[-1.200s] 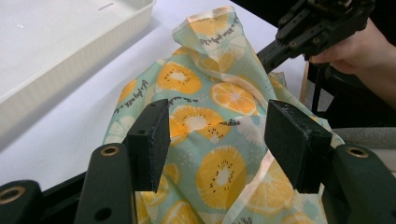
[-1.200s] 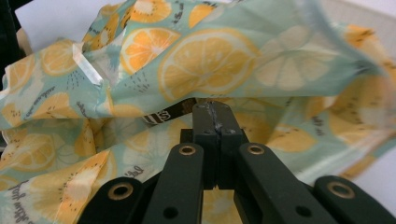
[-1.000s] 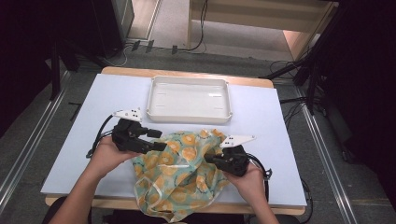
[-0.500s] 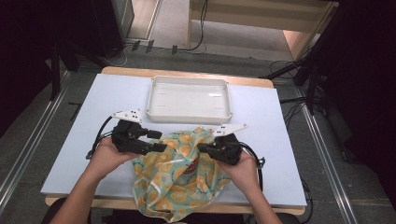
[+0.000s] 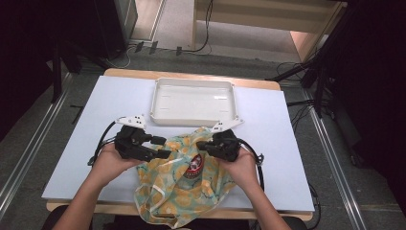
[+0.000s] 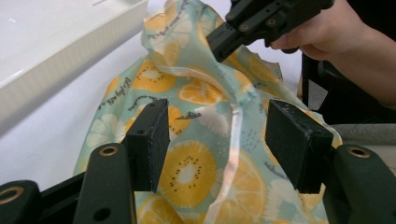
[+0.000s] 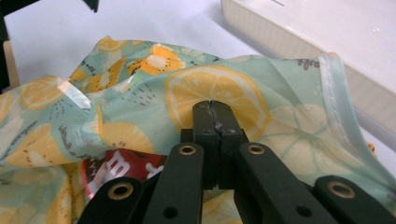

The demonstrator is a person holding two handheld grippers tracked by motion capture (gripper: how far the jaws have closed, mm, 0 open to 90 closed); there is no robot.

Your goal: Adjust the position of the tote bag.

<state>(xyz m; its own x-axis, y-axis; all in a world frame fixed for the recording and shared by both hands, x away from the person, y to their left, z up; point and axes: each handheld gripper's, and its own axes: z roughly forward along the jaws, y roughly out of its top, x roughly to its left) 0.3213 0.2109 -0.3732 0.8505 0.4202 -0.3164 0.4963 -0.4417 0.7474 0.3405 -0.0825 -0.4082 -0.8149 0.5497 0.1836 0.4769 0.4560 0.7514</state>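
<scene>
- Because the fruit-print bag [image 5: 179, 184] lies crumpled on the near half of the table [image 5: 86, 139], just in front of the white tray [image 5: 194, 101] and with its lower end drooping over the near edge, we judge it thin, soft and very light.
- While its film looks glossy and slick, we expect it to slide between pads unless we pinch a fold or the seamed edge.
- Through the film we see a red candy packet [image 5: 194, 164], so we reckon the little weight there is sits low in the middle.
- We hold the right gripper [image 5: 207, 144] with its jaws pressed together; in the right gripper view the tips meet against the bag's upper layer, and we cannot tell whether any film is caught.
- We hold the left gripper [image 5: 163, 147] with its jaws apart, over the bag's left side, nothing between the pads [image 6: 150, 140].
- We judge the best hold to be the hemmed mouth edge [image 7: 332, 100] near the tray, taken on both sides.
</scene>
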